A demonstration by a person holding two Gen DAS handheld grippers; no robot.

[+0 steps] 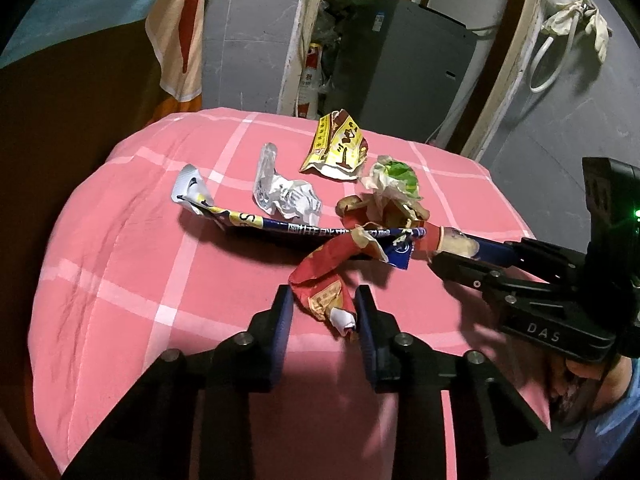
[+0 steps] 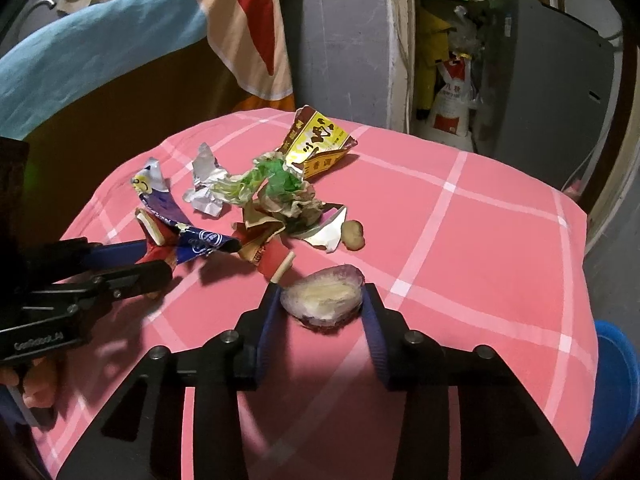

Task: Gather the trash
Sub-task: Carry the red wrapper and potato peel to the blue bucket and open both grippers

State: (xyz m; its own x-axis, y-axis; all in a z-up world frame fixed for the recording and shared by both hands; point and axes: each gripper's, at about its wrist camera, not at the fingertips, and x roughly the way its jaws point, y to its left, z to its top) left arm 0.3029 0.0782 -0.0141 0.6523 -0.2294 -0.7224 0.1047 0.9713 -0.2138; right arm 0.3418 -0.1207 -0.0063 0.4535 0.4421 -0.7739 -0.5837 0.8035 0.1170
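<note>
Pinching crumpled red wrapper (image 1: 326,286) lower centre between left gripper (image 1: 323,308) pads, half-closed, contact unclear; light, crinkly, slippery, best taken at bunched middle. Bracketing purple onion slice (image 2: 323,300) with right gripper (image 2: 322,308), narrowed, touching both sides; soft, fragile.

The trash lies heaped mid-bench (image 2: 460,240) on the cloth – the boxy carton (image 2: 316,142) behind, the crumpled paper (image 1: 286,196) left of the leafy wad (image 2: 272,184). Nearest the right tool (image 2: 322,308) sits a peel slice (image 2: 324,298) – the small nut (image 2: 353,235) just behind it
</note>
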